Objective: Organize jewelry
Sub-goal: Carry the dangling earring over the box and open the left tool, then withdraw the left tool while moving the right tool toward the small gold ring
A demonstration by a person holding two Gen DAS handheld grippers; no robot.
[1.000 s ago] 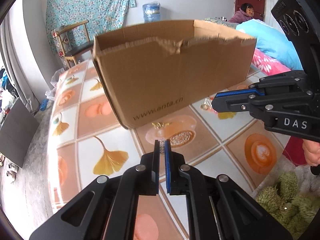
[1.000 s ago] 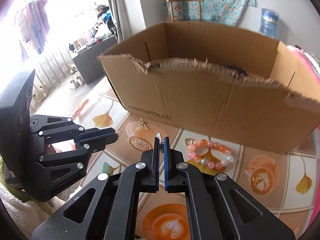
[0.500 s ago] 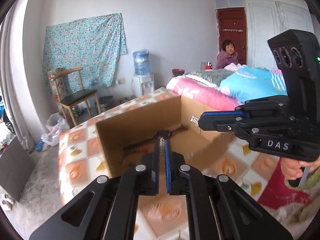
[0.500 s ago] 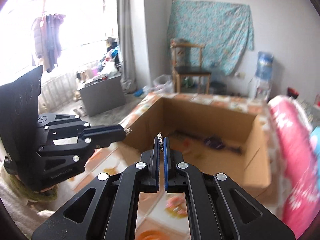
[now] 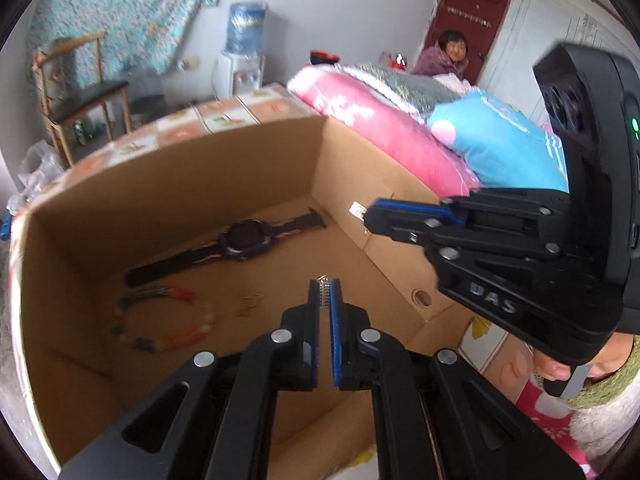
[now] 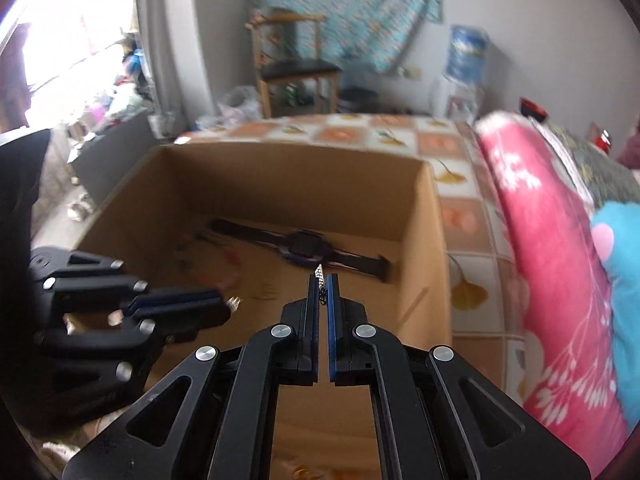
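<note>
Left wrist view: left gripper [image 5: 324,285] nearly closed on small sparkly earring [image 5: 323,293], held above open cardboard box [image 5: 224,184]. Inside box: dark watch [image 5: 244,237] by far wall, bead bracelet [image 5: 160,320] on floor, small gold piece [image 5: 250,303] beside it. Right gripper [image 5: 370,216] at right, over box wall, pinching small glittery piece [image 5: 357,210].

Right wrist view: right gripper [image 6: 321,280] nearly closed on thin sparkly earring [image 6: 320,276], above box [image 6: 280,176]. Watch [image 6: 302,245] visible inside. Left gripper [image 6: 224,304] at left, over box, glittery bit at tip.
</note>
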